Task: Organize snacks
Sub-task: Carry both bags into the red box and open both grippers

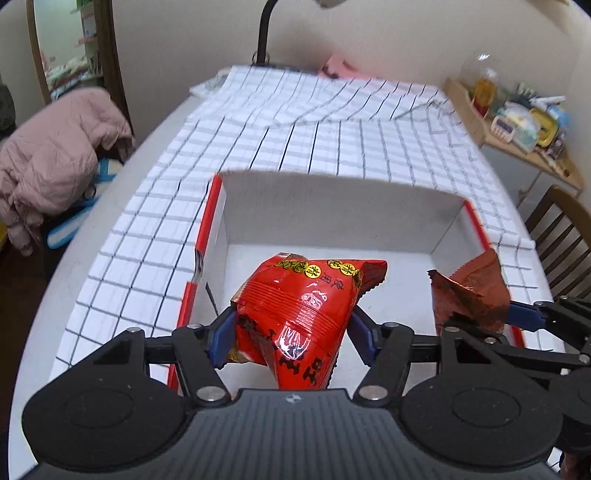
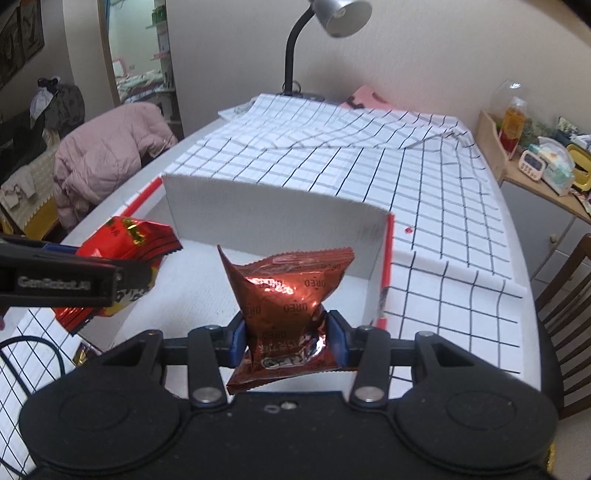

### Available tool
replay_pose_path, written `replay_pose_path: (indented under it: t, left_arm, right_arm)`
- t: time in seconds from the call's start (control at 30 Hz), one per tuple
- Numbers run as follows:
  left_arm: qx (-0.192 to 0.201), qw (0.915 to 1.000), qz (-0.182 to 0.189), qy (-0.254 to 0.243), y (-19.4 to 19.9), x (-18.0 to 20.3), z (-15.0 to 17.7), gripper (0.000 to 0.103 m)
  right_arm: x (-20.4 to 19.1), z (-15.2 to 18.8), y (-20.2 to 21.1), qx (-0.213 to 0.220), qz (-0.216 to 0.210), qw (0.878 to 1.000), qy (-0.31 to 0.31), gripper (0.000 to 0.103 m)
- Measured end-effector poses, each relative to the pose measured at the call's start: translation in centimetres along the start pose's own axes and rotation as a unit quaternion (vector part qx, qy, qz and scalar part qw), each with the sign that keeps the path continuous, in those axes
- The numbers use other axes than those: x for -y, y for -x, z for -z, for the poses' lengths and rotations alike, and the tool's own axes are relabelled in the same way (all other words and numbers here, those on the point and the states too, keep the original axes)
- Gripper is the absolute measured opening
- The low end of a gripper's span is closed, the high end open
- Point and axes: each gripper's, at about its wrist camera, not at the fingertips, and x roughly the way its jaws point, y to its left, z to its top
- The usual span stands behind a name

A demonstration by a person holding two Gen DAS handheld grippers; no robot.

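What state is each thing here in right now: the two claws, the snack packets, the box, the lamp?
Left gripper: shut on the red snack packet, above the box.
Right gripper: shut on the Oreo packet.
White box: open, nothing visible lying inside.
Desk lamp: whether lit, cannot tell.
Checked tablecloth: spread, rumpled at the far end.

White rounded table (image 2: 122,199), checked cloth (image 2: 369,155) spread over it, open white box (image 2: 266,206) on top, lamp base (image 2: 295,92) at the far edge.
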Motion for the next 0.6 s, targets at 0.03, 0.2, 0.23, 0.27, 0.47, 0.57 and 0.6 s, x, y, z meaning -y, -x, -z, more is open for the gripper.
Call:
replay_pose_path:
  t: [0.03, 0.2, 0.23, 0.27, 0.47, 0.57, 0.6]
  left_arm:
    - [-0.008, 1.0000, 0.001, 0.003, -0.5, -0.1, 0.0, 0.064]
    - [-0.027, 0.9996, -0.010, -0.006, -2.2, 0.1, 0.2, 0.064]
    - [-0.031, 0.9994, -0.011, -0.008, -2.4, 0.2, 0.3, 0.064]
    - [-0.035, 0.9993, -0.012, -0.009, -2.6, 0.2, 0.3, 0.064]
    - [-0.048, 0.9986, -0.020, -0.012, -3.6, 0.1, 0.4, 0.067]
    - [-0.049, 0.9986, -0.018, -0.009, -3.6, -0.1, 0.4, 0.072]
    - [-0.045, 0.9989, -0.014, -0.007, -3.5, -0.1, 0.4, 0.072]
  right_arm:
    - [-0.1, 0.1, -0.3, -0.003, 0.000, 1.000, 0.002, 0.044]
    - [-0.2, 0.3, -1.8, -0.018, -0.001, 1.000, 0.003, 0.044]
    - [-0.2, 0.4, -2.0, -0.020, -0.002, 1.000, 0.003, 0.044]
    - [-0.2, 0.4, -2.2, -0.022, -0.002, 1.000, 0.003, 0.044]
    - [-0.1, 0.5, -2.8, -0.026, -0.009, 1.000, 0.002, 0.044]
    - [0.0, 0.5, -2.9, -0.026, -0.010, 1.000, 0.005, 0.044]
    - [0.0, 0.5, -2.9, -0.026, -0.010, 1.000, 0.004, 0.044]
